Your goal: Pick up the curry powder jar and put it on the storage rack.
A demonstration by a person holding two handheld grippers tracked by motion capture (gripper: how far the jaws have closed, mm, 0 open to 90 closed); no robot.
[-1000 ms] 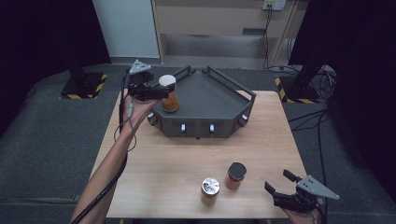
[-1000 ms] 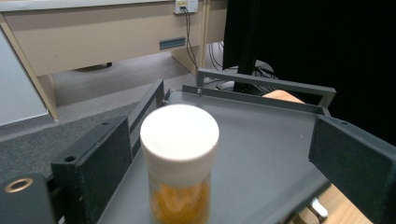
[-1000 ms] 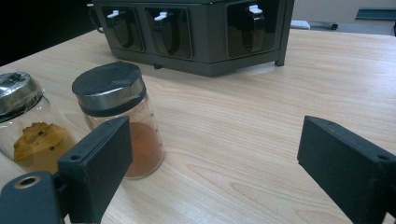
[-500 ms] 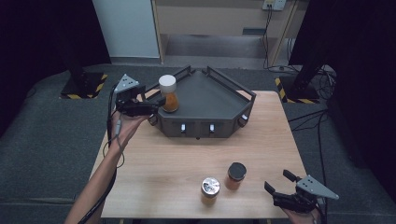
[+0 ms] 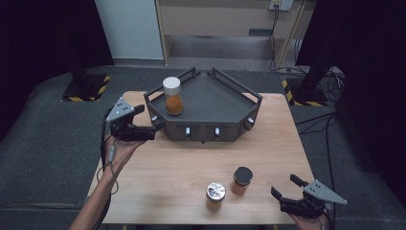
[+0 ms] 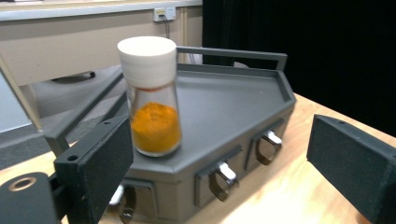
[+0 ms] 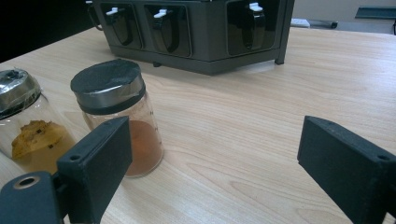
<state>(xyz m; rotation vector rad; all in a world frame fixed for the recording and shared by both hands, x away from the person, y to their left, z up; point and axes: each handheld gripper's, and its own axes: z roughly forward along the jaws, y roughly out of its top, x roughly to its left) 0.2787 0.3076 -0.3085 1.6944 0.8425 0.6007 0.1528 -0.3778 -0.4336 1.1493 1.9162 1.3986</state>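
Right gripper (image 5: 287, 201), jaws wide and empty, is held at the table's 5 o'clock; black-lidded jar (image 5: 242, 180), upright, is found at its 10 o'clock, nearer than left gripper (image 5: 143, 130).

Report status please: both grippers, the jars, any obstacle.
Left gripper open, empty, beside dark grey metal tray. White-capped orange-powder jar upright on tray. Right gripper open, near black-lidded jar and silver-lidded jar. Nothing blocking.

left gripper (image 5: 152, 130) drawn back off the white-capped jar (image 5: 172, 96), jaws now empty and apart, jar beyond its fingertips
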